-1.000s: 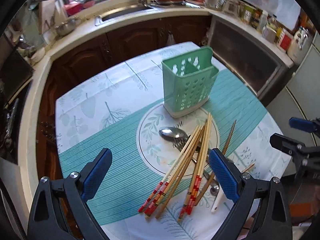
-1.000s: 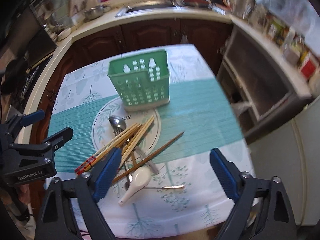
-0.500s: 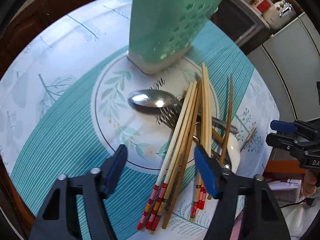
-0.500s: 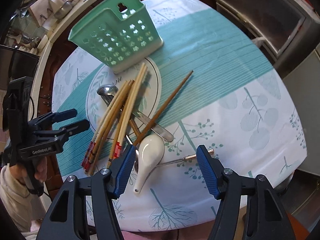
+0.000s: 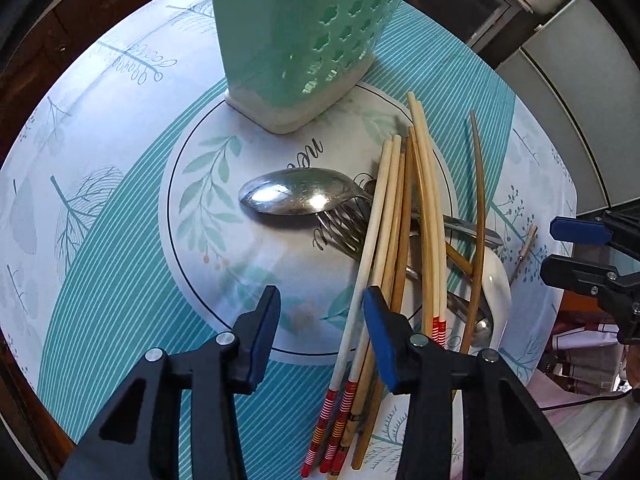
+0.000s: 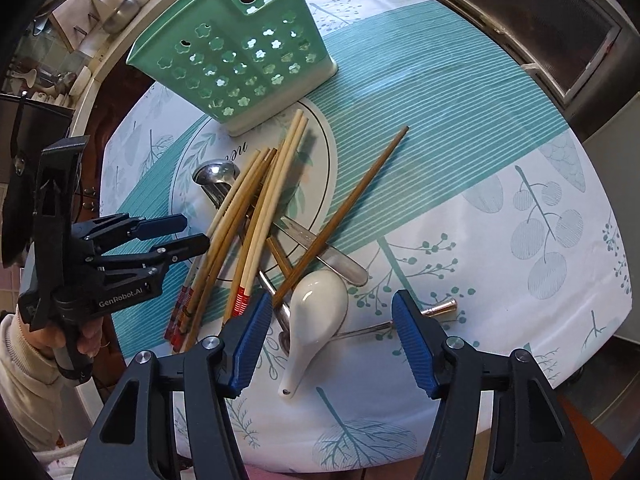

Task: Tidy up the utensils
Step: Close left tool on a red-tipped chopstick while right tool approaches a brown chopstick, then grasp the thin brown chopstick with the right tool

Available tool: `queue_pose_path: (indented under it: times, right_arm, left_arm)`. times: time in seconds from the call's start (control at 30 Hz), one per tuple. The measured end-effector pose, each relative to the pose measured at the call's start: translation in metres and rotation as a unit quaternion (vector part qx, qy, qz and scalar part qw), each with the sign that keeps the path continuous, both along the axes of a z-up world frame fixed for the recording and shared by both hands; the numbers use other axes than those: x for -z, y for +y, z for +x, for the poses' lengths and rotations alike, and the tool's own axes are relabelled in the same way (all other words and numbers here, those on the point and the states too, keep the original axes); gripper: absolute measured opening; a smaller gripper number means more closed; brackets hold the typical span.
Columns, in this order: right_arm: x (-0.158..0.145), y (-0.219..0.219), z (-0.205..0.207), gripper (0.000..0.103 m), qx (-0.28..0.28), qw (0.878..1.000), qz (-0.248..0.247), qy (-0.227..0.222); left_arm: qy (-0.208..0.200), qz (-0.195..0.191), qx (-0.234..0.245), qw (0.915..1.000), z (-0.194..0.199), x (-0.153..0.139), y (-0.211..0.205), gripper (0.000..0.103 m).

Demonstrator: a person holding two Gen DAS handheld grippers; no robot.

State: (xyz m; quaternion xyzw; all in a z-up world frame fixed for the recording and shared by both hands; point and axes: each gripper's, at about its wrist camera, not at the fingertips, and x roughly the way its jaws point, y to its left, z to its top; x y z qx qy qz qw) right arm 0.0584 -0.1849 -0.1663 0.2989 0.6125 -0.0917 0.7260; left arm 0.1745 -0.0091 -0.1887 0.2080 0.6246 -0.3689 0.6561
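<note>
The top of the green caddy (image 5: 304, 36) ran off my left view's edge; chopsticks (image 5: 396, 220) covered the fork's handle (image 5: 344, 228) beside the caddy.

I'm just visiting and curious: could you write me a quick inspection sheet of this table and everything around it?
Surface: round table, teal-and-white leaf cloth.
Job's things: green caddy upright; chopsticks, metal spoon, fork, white spoon piled beside it.
Clutter: thin metal rod.
Grippers: left gripper and right gripper open, empty.
Cables: nothing seen.
Surroundings: wooden cabinets, crowded counter.
</note>
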Motion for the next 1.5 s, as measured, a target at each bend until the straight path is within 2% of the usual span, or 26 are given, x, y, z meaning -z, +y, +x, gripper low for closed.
queue_pose_path:
  times: [0.03, 0.1, 0.17, 0.33, 0.47, 0.53, 0.57, 0.93, 1.1, 1.3, 1.4, 1.47, 1.5]
  right_arm:
    - [0.0, 0.001, 0.001, 0.064, 0.0, 1.0, 0.0, 0.0]
    - [-0.001, 0.002, 0.004, 0.064, -0.001, 1.0, -0.001, -0.002]
    - [-0.001, 0.004, 0.008, 0.064, -0.004, 1.0, -0.002, -0.003]
    - [0.001, 0.007, 0.013, 0.064, -0.009, 1.0, -0.003, -0.004]
    - [0.004, 0.002, 0.013, 0.064, 0.011, 1.0, 0.004, -0.009]
    - [0.006, -0.004, 0.012, 0.059, 0.027, 0.999, 0.011, -0.012]
    - [0.008, -0.008, 0.011, 0.055, 0.035, 0.999, 0.015, -0.013]
    - [0.031, -0.051, 0.033, 0.044, 0.124, 0.991, 0.043, 0.006]
    - [0.046, -0.068, 0.045, 0.04, 0.161, 0.984, 0.073, 0.035]
    - [0.051, -0.072, 0.056, 0.036, 0.165, 0.982, 0.069, 0.056]
    - [0.052, -0.072, 0.064, 0.026, 0.159, 0.983, 0.055, 0.066]
    - [0.052, -0.072, 0.066, 0.01, 0.161, 0.983, 0.051, 0.076]
    - [0.054, -0.072, 0.068, 0.009, 0.162, 0.982, 0.054, 0.077]
  left_arm:
    - [0.001, 0.001, 0.001, 1.0, 0.0, 0.0, -0.001, 0.037]
    - [0.002, 0.007, 0.003, 1.0, 0.001, -0.001, -0.003, 0.025]
    - [-0.004, 0.02, 0.006, 0.9998, 0.0, 0.0, -0.007, 0.02]
    - [-0.007, 0.041, 0.01, 0.9991, -0.004, 0.008, -0.02, 0.02]
    - [-0.009, 0.044, 0.01, 0.9989, -0.005, 0.009, -0.024, 0.02]
    - [-0.011, 0.051, 0.009, 0.9986, -0.006, 0.009, -0.028, 0.016]
    - [-0.011, 0.055, 0.008, 0.9984, -0.005, 0.009, -0.028, 0.01]
    - [-0.011, 0.101, 0.003, 0.9948, -0.008, 0.015, -0.057, 0.01]
    - [-0.012, 0.114, 0.003, 0.9934, -0.01, 0.016, -0.068, 0.01]
    - [-0.007, 0.12, 0.001, 0.9927, -0.01, 0.018, -0.075, 0.009]
    - [0.001, 0.119, 0.002, 0.9928, -0.009, 0.018, -0.077, 0.007]
    - [0.003, 0.117, 0.006, 0.9931, -0.011, 0.02, -0.077, 0.006]
    - [0.003, 0.115, 0.007, 0.9934, -0.012, 0.019, -0.078, 0.004]
